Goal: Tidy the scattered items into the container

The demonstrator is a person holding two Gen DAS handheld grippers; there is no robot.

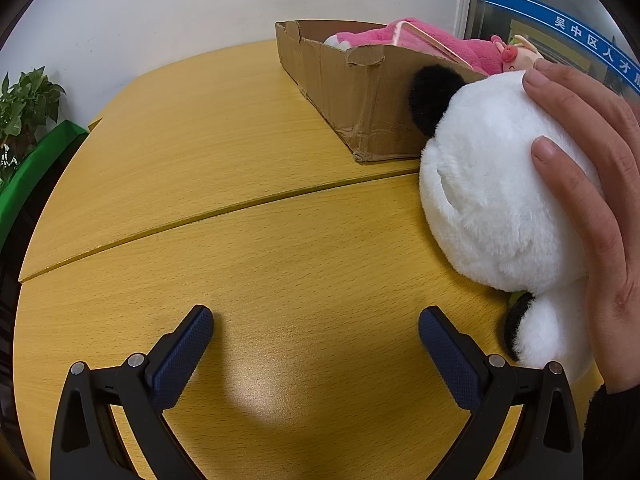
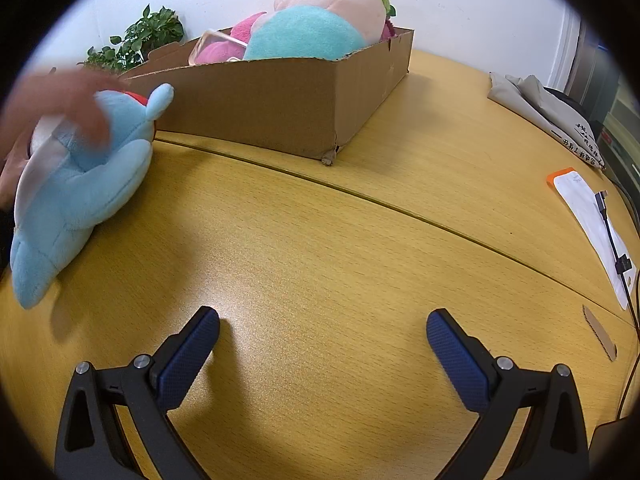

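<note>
A cardboard box (image 1: pixel 360 92) sits on the wooden table and holds a pink plush toy (image 1: pixel 432 40). In the right wrist view the box (image 2: pixel 280 100) also holds a teal and peach plush (image 2: pixel 316 28). A white and black panda plush (image 1: pixel 496 200) lies right of my left gripper (image 1: pixel 316 332), with a bare hand (image 1: pixel 592 168) resting on it. A light blue plush (image 2: pixel 84 192) lies left of my right gripper (image 2: pixel 323 332), with a blurred hand (image 2: pixel 60 100) over it. Both grippers are open and empty above the table.
A potted plant (image 1: pixel 24 108) and a green edge stand at the left. A beige bag (image 2: pixel 548 116), a white sheet with an orange item (image 2: pixel 588 216), a black cable (image 2: pixel 612 240) and a cardboard scrap (image 2: pixel 600 332) lie at the right.
</note>
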